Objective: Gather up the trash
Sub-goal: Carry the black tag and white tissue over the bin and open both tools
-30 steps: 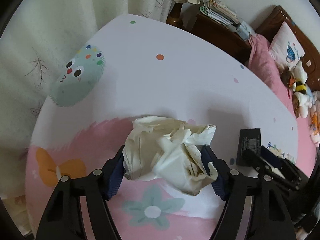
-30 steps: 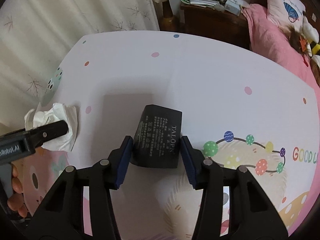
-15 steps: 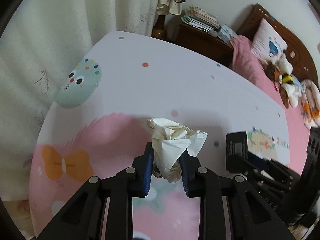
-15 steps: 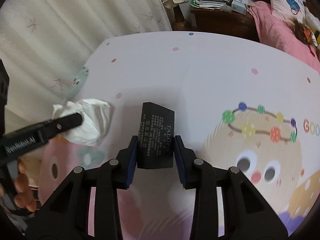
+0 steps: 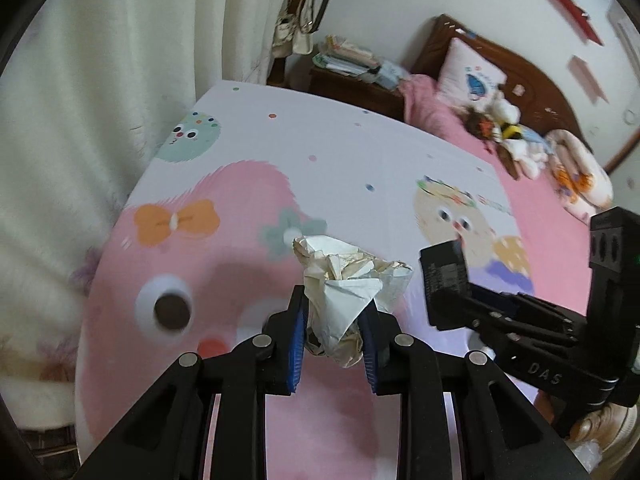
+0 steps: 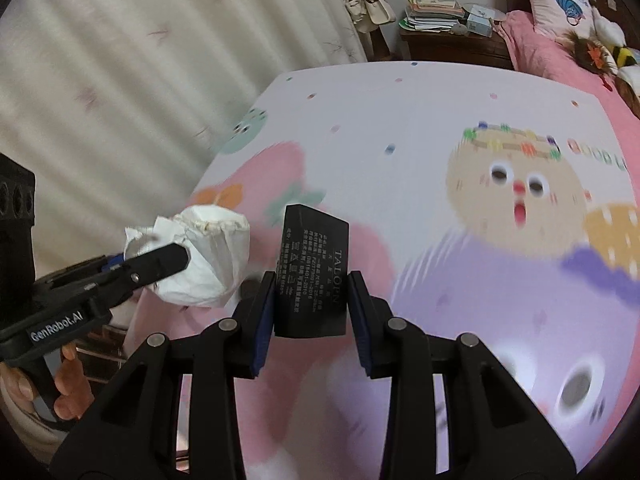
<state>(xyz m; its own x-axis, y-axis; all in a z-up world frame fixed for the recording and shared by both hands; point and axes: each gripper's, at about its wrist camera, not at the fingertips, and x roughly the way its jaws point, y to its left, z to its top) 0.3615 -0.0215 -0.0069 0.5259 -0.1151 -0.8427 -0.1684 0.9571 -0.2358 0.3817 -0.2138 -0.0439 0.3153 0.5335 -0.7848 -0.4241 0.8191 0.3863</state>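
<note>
The left gripper (image 5: 334,332) pinches a crumpled white paper wad (image 5: 348,280) low down (mostly loose folds), so it could slip free. The right gripper (image 6: 312,316) clamps a small black printed packet (image 6: 314,268), which could twist out if swung.

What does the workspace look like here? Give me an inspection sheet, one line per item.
Surface: cartoon-print sheet on a bed.
Job's things: crumpled tissue and black packet, both held above the sheet.
Clutter: nothing seen on the sheet.
Grippers: left gripper shut on the tissue; right gripper shut on the packet.
Cables: nothing seen.
Surroundings: curtain, nightstand stacked with papers, pink bedding with plush toys.
</note>
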